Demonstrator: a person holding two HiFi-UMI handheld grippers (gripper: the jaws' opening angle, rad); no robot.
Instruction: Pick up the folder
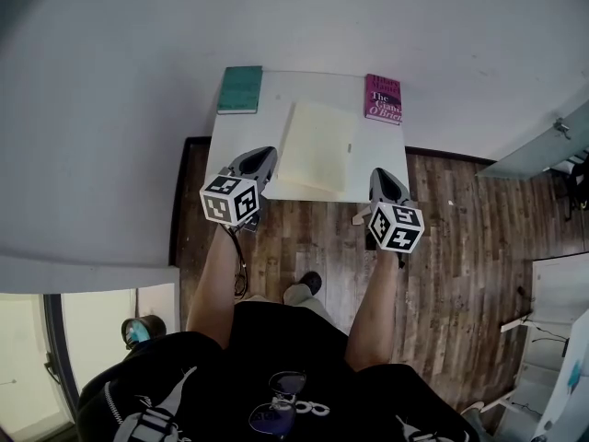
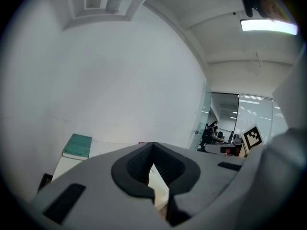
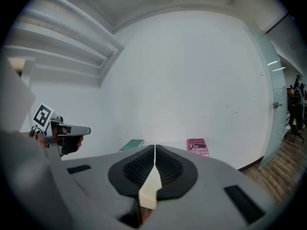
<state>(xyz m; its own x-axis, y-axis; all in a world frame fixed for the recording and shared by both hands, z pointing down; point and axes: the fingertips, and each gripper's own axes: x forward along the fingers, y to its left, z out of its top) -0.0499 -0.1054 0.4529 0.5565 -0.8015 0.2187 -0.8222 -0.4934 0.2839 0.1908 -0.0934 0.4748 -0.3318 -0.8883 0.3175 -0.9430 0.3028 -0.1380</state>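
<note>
The left tool is pressed together on the near left corner of the cream folder, a pale sliver of it showing between the ribbed pads. The right tool pinches the near right corner the same way. The folder spans between them, its near edge past the front of the white surface and over the wooden floor; whether its far edge rests on the surface cannot be told. It looks light, thin and flexible, likely to sag or bow in the middle, and smooth enough to slip, so matched grips at both near corners suit it. A teal book and a magenta book lie beyond, at the surface's far corners.
</note>
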